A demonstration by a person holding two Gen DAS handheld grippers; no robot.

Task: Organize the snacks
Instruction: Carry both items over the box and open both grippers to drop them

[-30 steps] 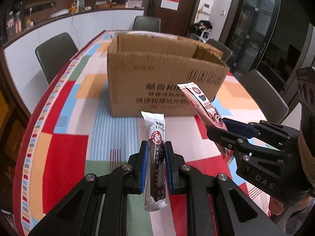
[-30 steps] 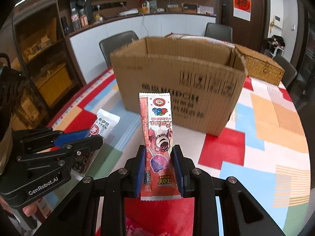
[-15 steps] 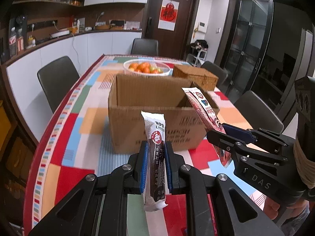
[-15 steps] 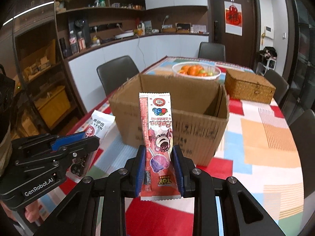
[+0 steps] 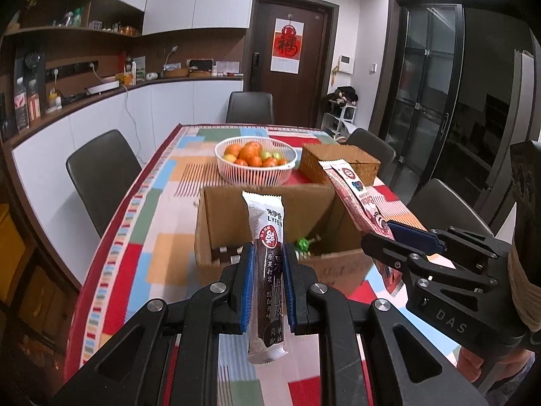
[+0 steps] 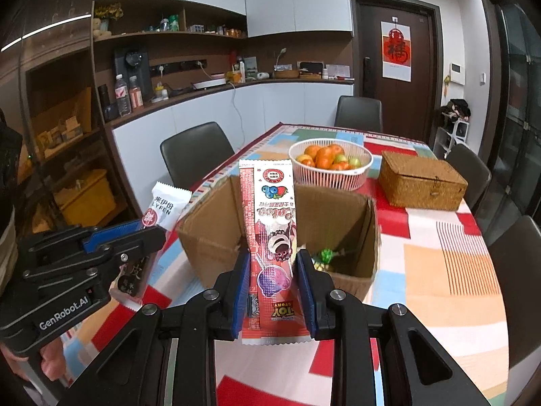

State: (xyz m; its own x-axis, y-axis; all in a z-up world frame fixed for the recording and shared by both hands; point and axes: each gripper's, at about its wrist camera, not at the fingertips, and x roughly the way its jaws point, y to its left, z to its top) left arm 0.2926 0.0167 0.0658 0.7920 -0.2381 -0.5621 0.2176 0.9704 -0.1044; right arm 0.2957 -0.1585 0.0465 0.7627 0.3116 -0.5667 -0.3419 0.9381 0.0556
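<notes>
Snacks upright in both tongs, angled toward box.

box floor mostly hidden behind snack bar, contents too small to id

Glossy foil snack wrappers (matt corrugated cardboard box).

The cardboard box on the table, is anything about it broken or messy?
Nothing looks broken or spilled. The cardboard box stands upright and open, with a few small wrapped things at its bottom. Both tongs hold their snack packets upright in front of it.
</notes>
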